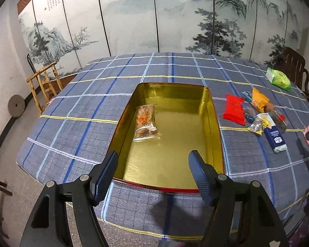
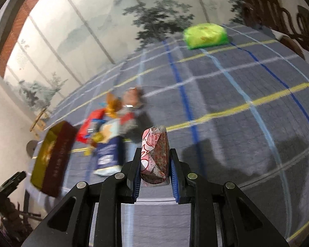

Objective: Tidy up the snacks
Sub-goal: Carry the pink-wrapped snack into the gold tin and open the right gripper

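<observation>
A gold-lined tin box (image 1: 213, 111) with a red rim lies open on the blue checked tablecloth. One clear snack packet with orange print (image 1: 145, 123) rests inside it at the left. My left gripper (image 1: 153, 171) hovers open above the box's near end, nothing between its fingers. To the right of the box lies a pile of snacks: a red packet (image 1: 233, 109), an orange packet (image 1: 259, 99), a navy carton (image 1: 275, 138). In the right wrist view my right gripper (image 2: 155, 165) is shut on a pink-and-white wrapped snack (image 2: 154, 154), held above the cloth. The box (image 2: 51, 158) appears blurred at the left.
A green pack (image 1: 278, 78) (image 2: 205, 35) lies near the table's far right corner. Dark wooden chairs (image 1: 294, 65) stand behind the right edge, a light wooden chair (image 1: 45, 82) at the far left. A painted folding screen (image 1: 154, 16) backs the table.
</observation>
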The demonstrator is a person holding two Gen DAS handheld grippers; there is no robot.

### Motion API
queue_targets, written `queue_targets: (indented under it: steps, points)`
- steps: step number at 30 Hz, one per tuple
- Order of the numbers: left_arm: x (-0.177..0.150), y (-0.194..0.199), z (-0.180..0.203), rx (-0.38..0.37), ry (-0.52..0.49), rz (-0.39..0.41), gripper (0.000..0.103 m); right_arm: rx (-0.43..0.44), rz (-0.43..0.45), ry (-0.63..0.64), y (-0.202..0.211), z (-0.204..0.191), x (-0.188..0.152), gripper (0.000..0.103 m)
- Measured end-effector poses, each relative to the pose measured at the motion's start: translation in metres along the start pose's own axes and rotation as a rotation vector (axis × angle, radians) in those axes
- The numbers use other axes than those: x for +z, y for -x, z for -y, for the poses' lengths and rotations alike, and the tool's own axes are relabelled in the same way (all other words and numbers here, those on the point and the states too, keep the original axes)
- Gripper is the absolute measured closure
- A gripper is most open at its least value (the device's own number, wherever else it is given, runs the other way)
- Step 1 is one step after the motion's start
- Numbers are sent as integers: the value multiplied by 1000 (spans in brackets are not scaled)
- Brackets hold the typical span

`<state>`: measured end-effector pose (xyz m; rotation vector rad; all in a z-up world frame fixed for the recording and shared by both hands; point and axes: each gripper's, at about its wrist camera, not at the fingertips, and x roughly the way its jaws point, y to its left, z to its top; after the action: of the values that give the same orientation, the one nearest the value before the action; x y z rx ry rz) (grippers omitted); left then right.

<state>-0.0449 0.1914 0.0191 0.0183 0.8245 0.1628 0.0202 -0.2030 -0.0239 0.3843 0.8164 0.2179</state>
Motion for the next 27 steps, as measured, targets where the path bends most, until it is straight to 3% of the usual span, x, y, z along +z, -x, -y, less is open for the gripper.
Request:
queue_targets:
  steps: [7,14,19,27]
  points:
    - [-4,3,-11,29,15,-1,32,170,-43,139,-7,-94,6,78]
    - [-5,7,-23,64,19,11,28,323,-142,270,-49,-197,11,78]
    - [-6,5,-29,88,23,12,23,344,-198,333,-84,-242,11,78]
    - [-8,-4,-38,94,17,-13,23,311,-256,373,-135,-279,13,78]
